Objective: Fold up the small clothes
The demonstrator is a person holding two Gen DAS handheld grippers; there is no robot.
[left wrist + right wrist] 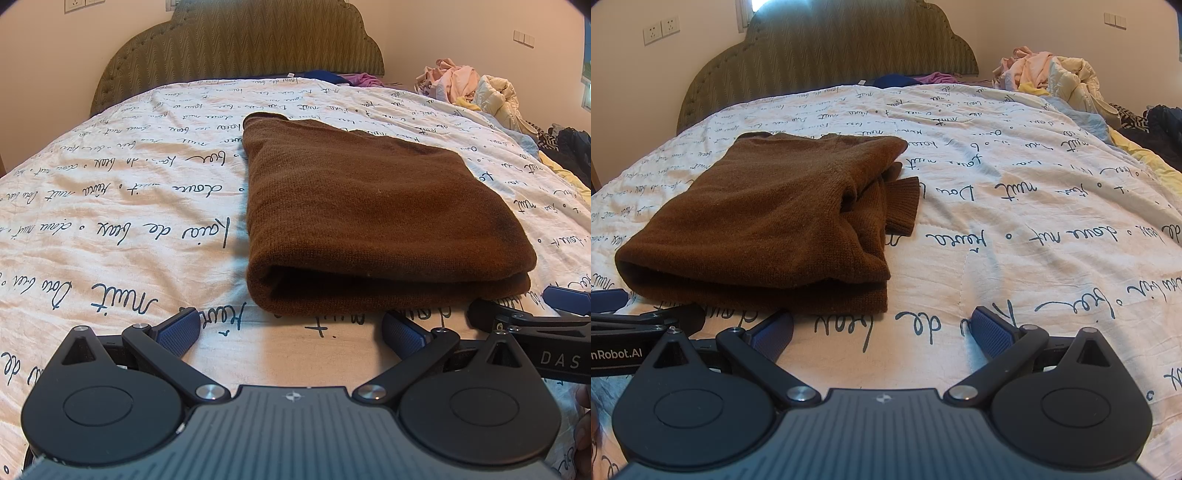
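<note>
Both grippers stood wide and empty: left gripper (291, 328) and right gripper (882, 330) low in frame, just short of the folded brown sweater (369, 214) lying mid-frame on the script-printed bedspread (110, 206)
</note>
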